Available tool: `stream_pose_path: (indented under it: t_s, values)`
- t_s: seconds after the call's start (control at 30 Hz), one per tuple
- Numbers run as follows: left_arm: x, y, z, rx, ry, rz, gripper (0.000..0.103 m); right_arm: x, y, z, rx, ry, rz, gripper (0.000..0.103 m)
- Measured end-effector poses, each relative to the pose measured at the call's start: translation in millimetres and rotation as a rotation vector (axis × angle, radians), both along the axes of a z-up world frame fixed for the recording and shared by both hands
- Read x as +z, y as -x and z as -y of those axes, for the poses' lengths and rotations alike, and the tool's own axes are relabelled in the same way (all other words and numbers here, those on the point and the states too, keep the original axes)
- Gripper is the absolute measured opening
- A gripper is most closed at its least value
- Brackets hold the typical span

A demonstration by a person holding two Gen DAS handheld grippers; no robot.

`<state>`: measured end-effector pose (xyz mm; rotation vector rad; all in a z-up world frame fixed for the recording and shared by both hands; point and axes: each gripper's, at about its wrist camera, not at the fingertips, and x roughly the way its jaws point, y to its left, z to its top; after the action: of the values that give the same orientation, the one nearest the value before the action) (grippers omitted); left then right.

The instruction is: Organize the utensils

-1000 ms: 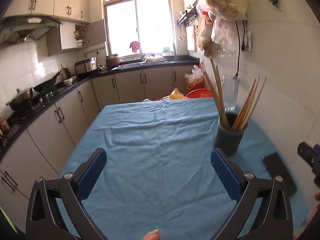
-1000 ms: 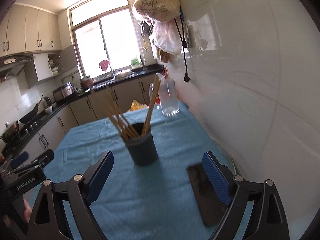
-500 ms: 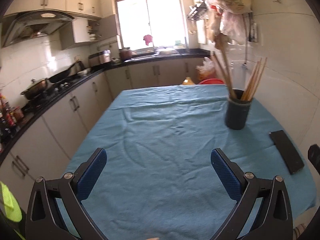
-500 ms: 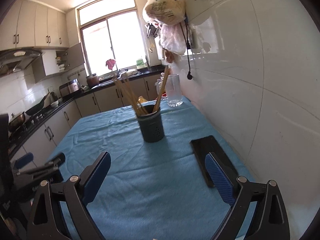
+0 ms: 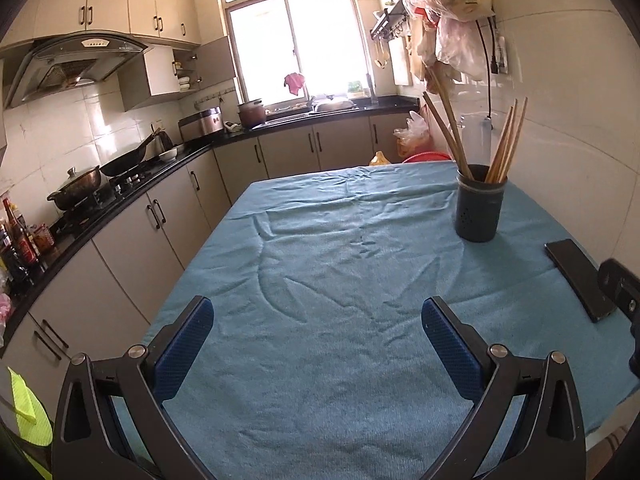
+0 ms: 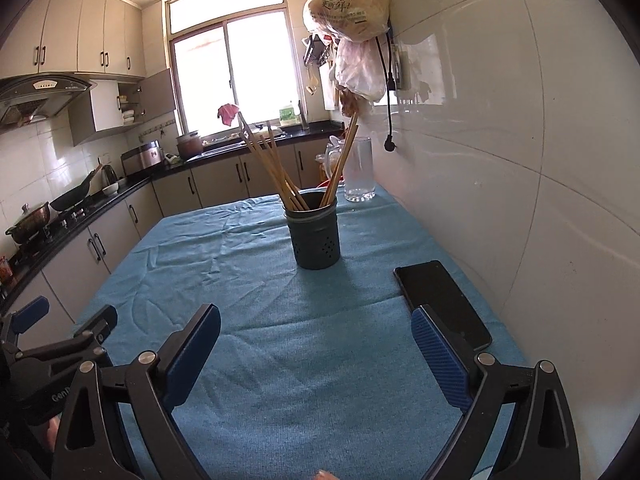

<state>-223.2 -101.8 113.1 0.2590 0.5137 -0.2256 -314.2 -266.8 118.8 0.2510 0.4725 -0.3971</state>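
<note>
Near the left edge of the table (image 5: 320, 360), above the blue cloth (image 5: 340, 264): left gripper (image 5: 318, 340), fingers spread wide, nothing between the pads (image 5: 182, 350). In the right wrist view, seen at the lower left corner of the table (image 6: 280, 380), beside the right gripper (image 6: 316, 354).

Along the left wall, past the table: counter (image 5: 132, 184) with a pot (image 5: 76, 190) and a wok (image 5: 128, 158).

At the near edge, more to the right: right gripper, also spread wide and holding nothing. Right pad (image 6: 440, 360) just over the near end of the phone (image 6: 440, 300); touching or not, cannot tell.

Toward the far right corner of the table: dark holder (image 6: 316, 236), standing upright on the cloth (image 6: 240, 280), well apart from both grippers. Inside it: chopsticks (image 6: 272, 168), one bunch leaning to the left, another bunch leaning to the right. In the left wrist view, same holder (image 5: 478, 210) with the chopsticks (image 5: 506, 148) near the right edge.

Behind the holder, at the far right corner: clear glass jug (image 6: 358, 170), close to the wall.

Along the right edge, between holder and right gripper: black phone (image 5: 580, 278), lying flat.

Above, on the right wall: plastic bags (image 6: 352, 8) hanging.
</note>
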Motion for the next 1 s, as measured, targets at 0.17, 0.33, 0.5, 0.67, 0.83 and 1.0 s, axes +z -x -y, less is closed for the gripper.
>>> stream_pose_path:
  t_s: [0.17, 0.33, 0.5, 0.67, 0.83, 1.0]
  values:
    - [-3.3, 1.4, 1.8, -0.006, -0.006, -0.002, 0.103, 0.1, 1.4, 1.8, -0.012, -0.005, 0.003, 0.1]
    - [-4.6, 1.7, 1.9, -0.005, -0.005, -0.009, 0.103, -1.8, 1.7, 2.8, -0.017, -0.013, -0.004, 0.1]
    - [-5.0, 2.2, 0.7, -0.004, -0.01, -0.01, 0.103, -2.2, 2.6, 2.7, -0.018, -0.012, -0.004, 0.1]
    - [-5.8, 2.7, 0.3, -0.003, -0.012, -0.008, 0.103, -3.0, 2.5, 2.9, -0.02, -0.013, -0.004, 0.1]
    - [-6.2, 3.2, 0.7, -0.005, -0.014, -0.007, 0.103, -4.1, 2.3, 2.6, -0.02, -0.015, -0.006, 0.1]
    - [-6.9, 3.7, 0.8, -0.005, -0.016, -0.01, 0.103, -4.6, 2.2, 2.9, -0.019, -0.016, -0.008, 0.1]
